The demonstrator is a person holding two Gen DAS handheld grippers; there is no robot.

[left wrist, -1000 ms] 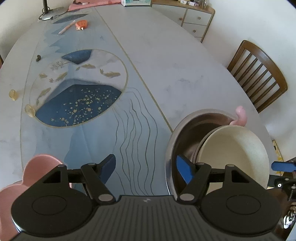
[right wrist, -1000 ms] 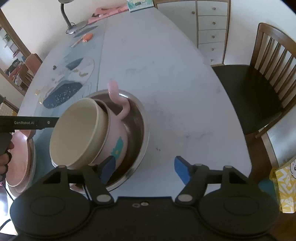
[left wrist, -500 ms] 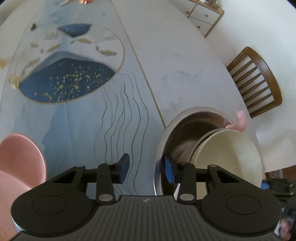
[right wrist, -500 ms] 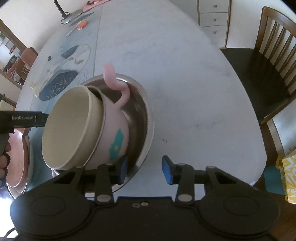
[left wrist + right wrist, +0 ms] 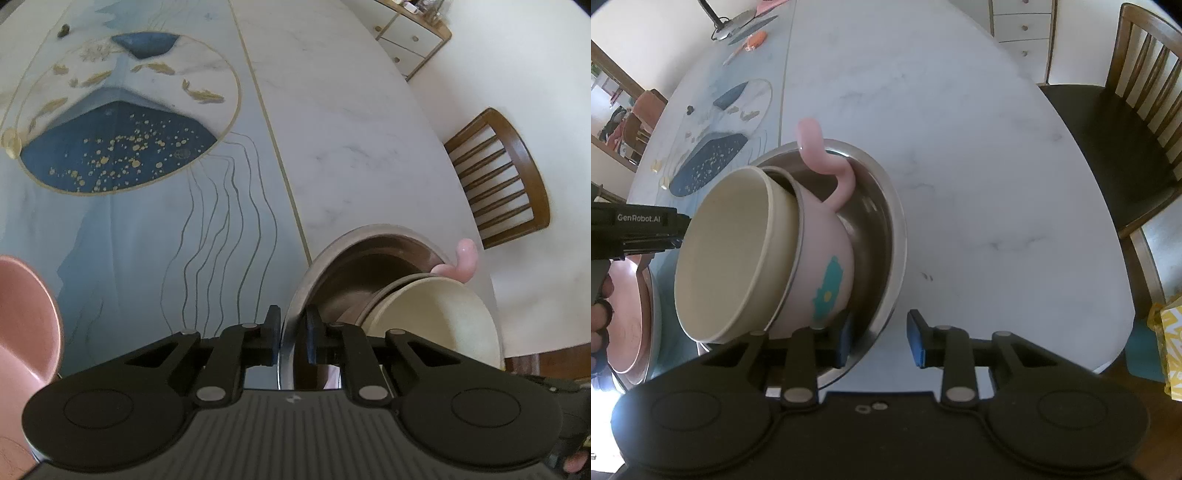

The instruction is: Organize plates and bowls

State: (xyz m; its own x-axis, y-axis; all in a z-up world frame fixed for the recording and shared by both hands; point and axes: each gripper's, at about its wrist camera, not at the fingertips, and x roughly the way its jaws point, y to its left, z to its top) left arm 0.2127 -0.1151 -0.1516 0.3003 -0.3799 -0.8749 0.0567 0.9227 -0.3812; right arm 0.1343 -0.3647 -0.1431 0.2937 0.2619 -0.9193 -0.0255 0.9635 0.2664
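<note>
**Both hand-held grippers closing on the steel bowl's rim**

Nearest, the left hand-held gripper (image 5: 291,334) has narrowed from wide apart a second ago and is closing on the near rim of the steel bowl (image 5: 295,295), one pad inside, one outside, apparently pinching it. The right hand-held gripper (image 5: 877,338) is closing too, from a wider spread; the opposite rim sits between its pads, not yet pressed. Inside the steel bowl, tilted, lies a pink cup (image 5: 827,254) with a cream bowl (image 5: 731,254) nested in it. A pink plate (image 5: 26,314) lies just left; the tabletop (image 5: 351,129) stretches beyond. A two-sided lift looks imminent.
</note>
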